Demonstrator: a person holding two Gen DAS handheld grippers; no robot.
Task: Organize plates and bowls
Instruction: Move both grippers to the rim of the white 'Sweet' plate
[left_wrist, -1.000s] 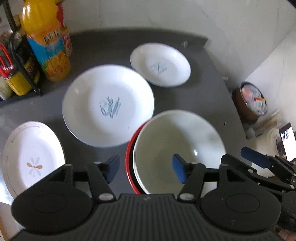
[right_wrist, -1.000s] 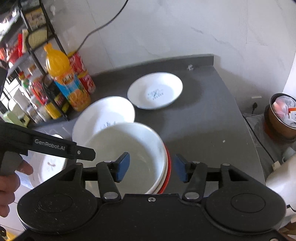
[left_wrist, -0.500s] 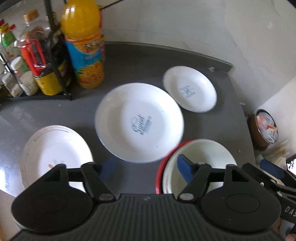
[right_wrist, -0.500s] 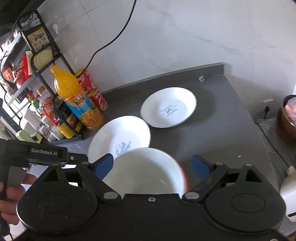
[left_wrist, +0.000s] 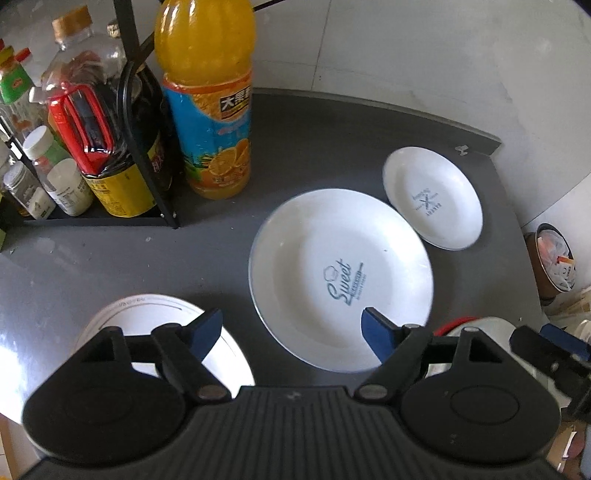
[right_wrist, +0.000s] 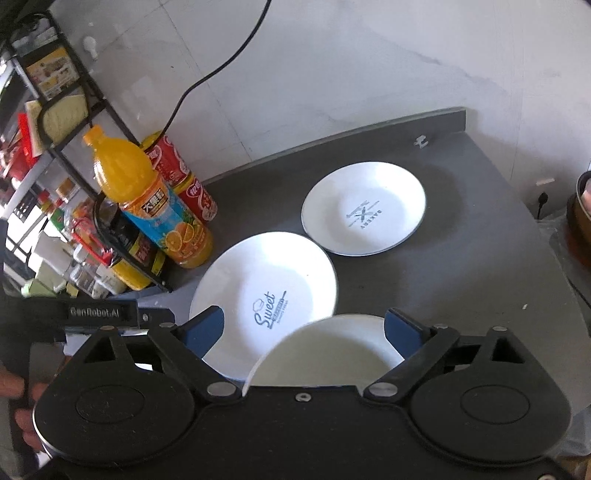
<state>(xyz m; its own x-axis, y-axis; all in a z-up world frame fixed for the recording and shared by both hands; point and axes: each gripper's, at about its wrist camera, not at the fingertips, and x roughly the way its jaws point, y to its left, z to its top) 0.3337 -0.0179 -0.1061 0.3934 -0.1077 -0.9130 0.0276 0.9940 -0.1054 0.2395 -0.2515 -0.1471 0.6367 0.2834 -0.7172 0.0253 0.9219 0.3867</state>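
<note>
While both stand wide open and empty, the left gripper (left_wrist: 291, 328) faces the large white "Sweet" plate (left_wrist: 340, 277) lying flat on the grey counter (left_wrist: 110, 258) just ahead-right; the right gripper (right_wrist: 303, 328) hovers over the white bowl (right_wrist: 325, 350).

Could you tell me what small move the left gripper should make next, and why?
Probably lower the open left gripper toward the near rim of the large white plate printed "Sweet". Its blue fingers are spread and empty, the plate lies flat on the dark grey counter just ahead, and nothing sits on it.
</note>
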